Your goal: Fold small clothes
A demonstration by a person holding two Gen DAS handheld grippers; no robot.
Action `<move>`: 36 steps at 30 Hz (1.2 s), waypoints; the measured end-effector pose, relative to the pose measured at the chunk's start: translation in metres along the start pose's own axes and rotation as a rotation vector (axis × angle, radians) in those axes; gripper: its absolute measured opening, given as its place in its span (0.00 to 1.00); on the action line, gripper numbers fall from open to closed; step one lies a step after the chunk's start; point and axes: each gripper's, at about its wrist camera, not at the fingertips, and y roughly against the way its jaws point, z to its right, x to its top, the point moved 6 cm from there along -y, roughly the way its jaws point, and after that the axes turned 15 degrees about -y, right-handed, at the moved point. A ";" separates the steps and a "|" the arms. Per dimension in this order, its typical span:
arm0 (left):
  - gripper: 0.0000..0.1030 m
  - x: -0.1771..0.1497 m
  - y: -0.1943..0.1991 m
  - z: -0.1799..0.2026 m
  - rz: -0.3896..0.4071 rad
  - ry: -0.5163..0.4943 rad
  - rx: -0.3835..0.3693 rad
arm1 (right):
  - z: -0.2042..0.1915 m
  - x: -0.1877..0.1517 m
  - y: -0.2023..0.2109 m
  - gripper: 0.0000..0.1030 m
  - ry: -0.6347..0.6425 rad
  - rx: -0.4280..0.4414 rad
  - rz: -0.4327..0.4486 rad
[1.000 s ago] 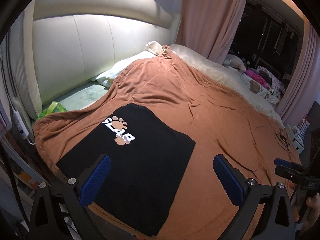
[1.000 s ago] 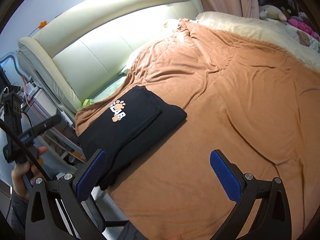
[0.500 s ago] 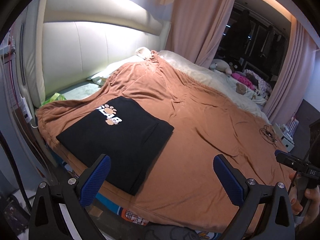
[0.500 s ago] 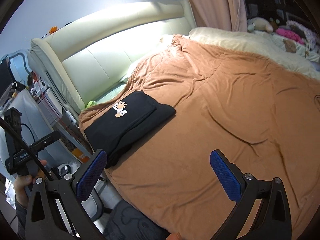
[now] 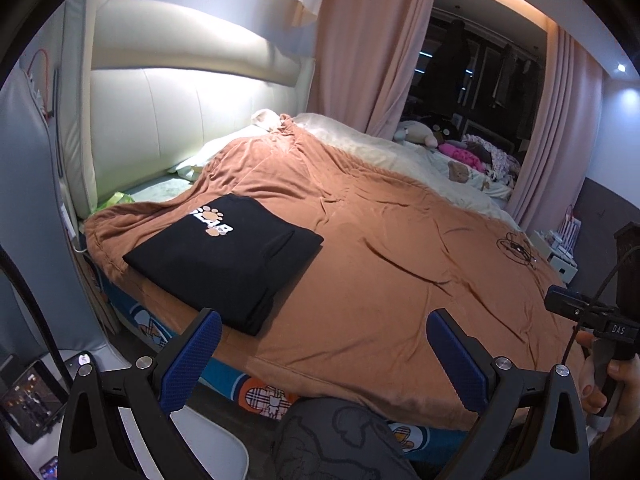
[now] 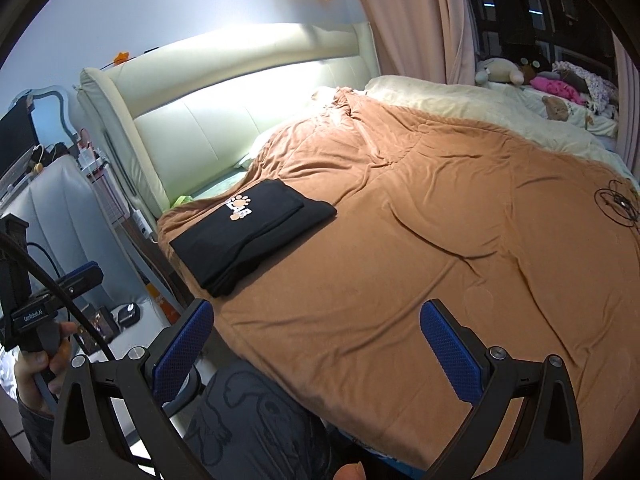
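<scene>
**Both tools open & empty, folded black tee on bed**

Left tool (image 5: 320,344) sat at bottom of left wrist frame, blue pads (image 5: 192,360) spread wide apart, nothing btwn them. Right tool (image 6: 316,340) same in right wrist frame: pads far apart, nothing gripped, held off the bed edge.

Black shirt (image 5: 224,256) lay folded into a neat rectangle w/ white/orange paw-print logo (image 5: 212,222) facing up, center-left of left wrist frame, on the brown blanket (image 5: 380,248) near the bed's near corner by the headboard (image 5: 180,120). In right wrist view the shirt (image 6: 252,228) was left of center, layered fold edges visible at its lower end. Neither tool touched it; both well apart from it.

Cream quilt (image 6: 460,100) covered far side of bed, stuffed toys (image 6: 500,70) upper right. Coiled black cable (image 5: 516,246) on blanket at right. Pink curtain (image 5: 372,40) top center.

Right hand (image 5: 608,384) gripped its tool handle at lower right edge of left wrist frame; left hand (image 6: 40,364) gripped its handle at lower left of right wrist frame. Grey printed trousers (image 6: 248,420) at bottom center.
</scene>
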 end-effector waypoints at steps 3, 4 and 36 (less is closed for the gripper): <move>1.00 -0.007 0.012 0.011 0.015 -0.017 -0.009 | -0.001 -0.017 0.015 1.00 0.004 -0.003 0.021; 1.00 -0.011 0.017 0.017 0.020 -0.029 -0.009 | -0.001 -0.022 0.019 1.00 0.002 -0.001 0.029; 1.00 -0.048 0.040 0.059 0.059 -0.124 -0.006 | 0.021 -0.087 0.066 1.00 -0.012 -0.018 0.091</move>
